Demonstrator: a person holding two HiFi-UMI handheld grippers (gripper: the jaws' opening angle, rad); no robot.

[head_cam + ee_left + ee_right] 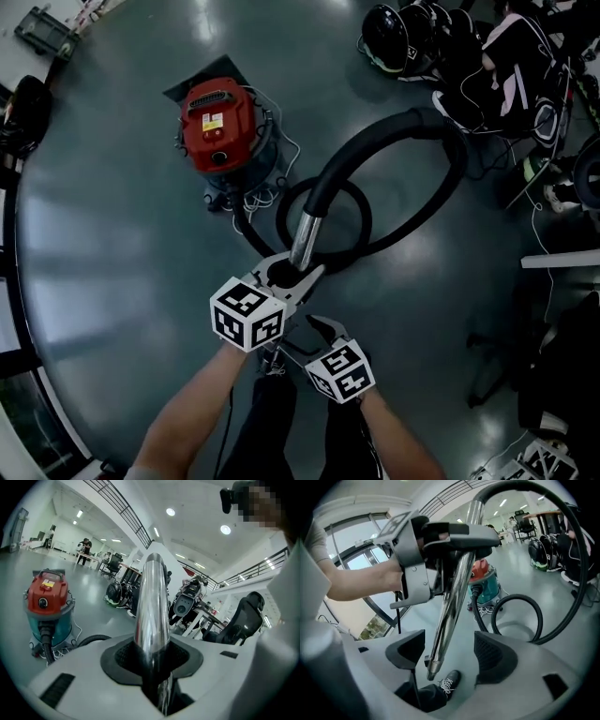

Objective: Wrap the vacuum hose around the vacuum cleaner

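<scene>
- Head view: a large hall with a glossy dark grey floor (112,244) and chairs and bags along its far right edge. The red vacuum cleaner (217,122) stands upright toward the far left edge. Its black hose (412,127) leaves the base, loops once on the floor, arches up and ends in a metal tube (305,239).
- Left gripper view: the left claw (154,663) is clamped on the tube, with a pad pressing each side. The tube's long axis rises straight out of the claw.
- Right gripper view: the right claw (450,656) stands wide apart. The tube's open lower end hangs slanting between its pads, touching neither and pointing down at a shoe (445,684).
- Judgement: only the free end is in hand, and no hose is yet round the cleaner. Next, carry the tube to the cleaner and lead the hose around its body.
</scene>
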